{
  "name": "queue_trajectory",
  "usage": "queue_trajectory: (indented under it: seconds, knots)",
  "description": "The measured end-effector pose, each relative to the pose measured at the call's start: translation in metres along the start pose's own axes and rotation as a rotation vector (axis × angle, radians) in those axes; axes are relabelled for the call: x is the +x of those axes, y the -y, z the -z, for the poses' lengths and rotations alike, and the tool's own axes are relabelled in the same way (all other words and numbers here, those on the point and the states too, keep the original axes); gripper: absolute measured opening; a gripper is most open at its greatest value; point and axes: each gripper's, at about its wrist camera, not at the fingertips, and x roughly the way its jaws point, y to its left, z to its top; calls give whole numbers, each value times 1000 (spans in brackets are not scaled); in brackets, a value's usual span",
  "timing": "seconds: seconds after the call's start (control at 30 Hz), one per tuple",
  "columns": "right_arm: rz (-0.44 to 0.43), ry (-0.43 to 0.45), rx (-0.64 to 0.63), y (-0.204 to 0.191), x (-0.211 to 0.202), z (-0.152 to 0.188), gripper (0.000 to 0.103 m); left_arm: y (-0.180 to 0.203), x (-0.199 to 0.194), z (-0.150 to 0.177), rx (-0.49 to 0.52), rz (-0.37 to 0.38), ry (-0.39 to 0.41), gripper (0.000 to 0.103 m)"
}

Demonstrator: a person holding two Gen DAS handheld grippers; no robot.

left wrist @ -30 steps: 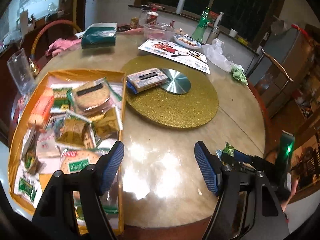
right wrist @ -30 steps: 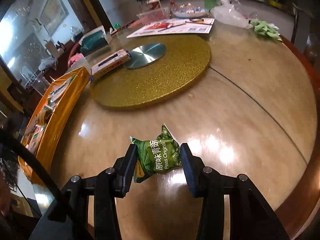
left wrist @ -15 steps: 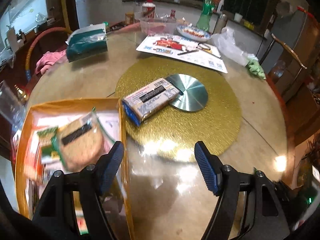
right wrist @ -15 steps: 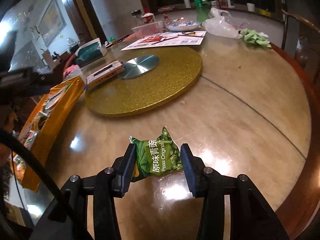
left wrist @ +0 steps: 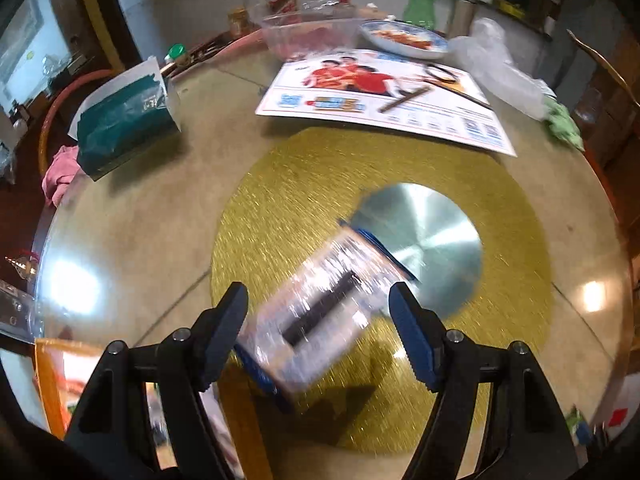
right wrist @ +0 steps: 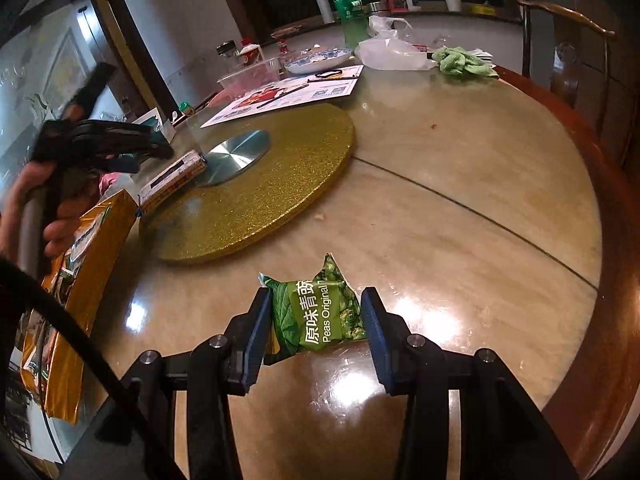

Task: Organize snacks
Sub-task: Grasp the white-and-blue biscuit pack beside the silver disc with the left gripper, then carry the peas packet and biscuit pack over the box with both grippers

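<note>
Left wrist view: left gripper point(left wrist: 318, 322) spread wide, straddling the blue-edged biscuit pack point(left wrist: 320, 316) on the gold turntable point(left wrist: 516, 240), pack half over the turntable's steel hub point(left wrist: 432, 240) and badly motion-blurred, so contact with the pads cannot be told, probably none. Step in hand: reaching for this pack; next, settling lower, squaring to its long sides, closing, then carrying it off the turntable to the orange snack tray point(left wrist: 48, 380) beside its rim. Compared with a second ago: tray filling the frame then, pack far off; now pack between the fingers. Right wrist view: right gripper point(right wrist: 316, 320) clenched on the green pea packet point(right wrist: 318, 312), held near the turntable's front edge, unchanged from a second ago.
</note>
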Motion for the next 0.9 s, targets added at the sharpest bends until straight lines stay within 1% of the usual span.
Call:
queue_trajectory:
  seconds: [0.03, 0.1, 0.13, 0.17, 0.2, 0.27, 0.3, 0.37, 0.43, 0.5, 0.53, 0.6, 0.63, 0.67, 0.77, 0.83, 0.9]
  knots:
    - [-1, 0, 1, 0, 0, 0, 45, -3, 6, -4, -4, 5, -7, 73]
    - [-2, 0, 2, -1, 0, 0, 45, -4, 20, -7, 3, 34, -81, 74]
    - [-2, 0, 2, -1, 0, 0, 45, -4, 24, -6, -6, 71, -104, 75]
    - [-3, 0, 3, -1, -1, 0, 45, -5, 22, -3, -18, 105, -104, 78]
    - [-4, 0, 3, -1, -1, 0, 45, -1, 21, 0, -6, 107, -117, 78]
    - [-10, 1, 6, -1, -1, 0, 45, 12, 18, 8, 48, 77, -131, 78]
    - [-10, 1, 7, 0, -1, 0, 45, 20, 16, 14, 90, 49, -128, 78]
    - [-7, 1, 4, -1, -2, 0, 45, 32, 15, 22, 140, 46, -136, 78]
    - [-8, 1, 6, -1, -2, 0, 45, 39, 16, 24, 158, 30, -127, 78]
    - [-8, 1, 5, -1, -2, 0, 45, 41, 19, 26, 152, -10, -121, 77]
    - [-8, 1, 5, -1, -2, 0, 45, 42, 20, 28, 142, -16, -113, 77]
    - [-9, 1, 5, -1, -2, 0, 45, 43, 18, 30, 144, -17, -106, 64]
    - [-10, 1, 6, -1, -2, 0, 45, 47, 15, 34, 158, -12, -111, 64]
    - [-14, 2, 9, 0, -2, 0, 45, 50, 12, 38, 164, -6, -118, 63]
    - [-20, 3, 14, 1, -2, 0, 45, 57, -1, 63, 140, -41, -122, 61]
    - [-21, 4, 15, 1, -2, 0, 45, 60, -13, 86, 122, -29, -136, 60]
    - [-24, 4, 17, 2, -2, 0, 45, 66, -31, 118, 123, -22, -142, 60]
